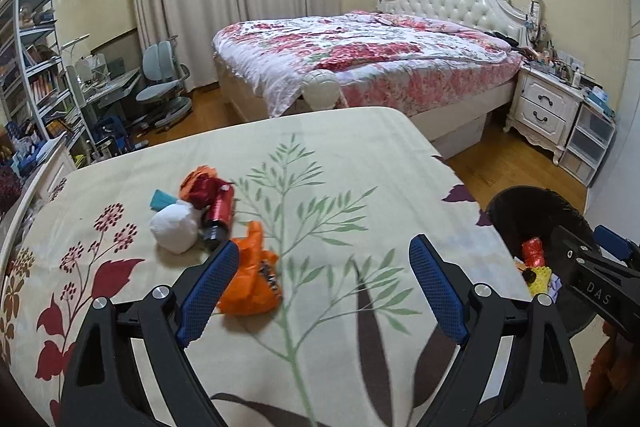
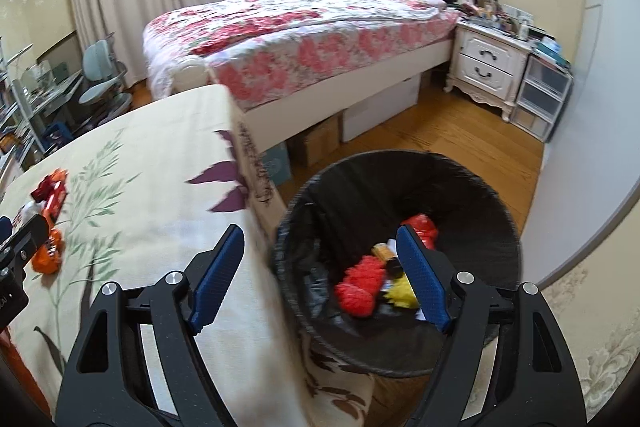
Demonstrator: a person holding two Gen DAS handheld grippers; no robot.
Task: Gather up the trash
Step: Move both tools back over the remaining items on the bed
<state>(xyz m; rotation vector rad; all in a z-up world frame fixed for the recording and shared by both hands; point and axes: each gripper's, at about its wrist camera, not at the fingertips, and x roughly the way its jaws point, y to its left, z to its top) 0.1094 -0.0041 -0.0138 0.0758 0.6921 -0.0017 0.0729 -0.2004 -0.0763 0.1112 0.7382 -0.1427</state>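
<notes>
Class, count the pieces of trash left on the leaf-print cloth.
5, clustered: orange bag nearest the camera, white wad, red can, crumpled orange-red wrapper, teal scrap behind. More may hide underneath.

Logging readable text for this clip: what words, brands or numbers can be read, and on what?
"DAS": on the right claw's black body, left wrist view.
Orange bag: dark print, too blurred to read.
Left claw's body: white lettering cut off, unreadable.
Nothing else legible.
</notes>
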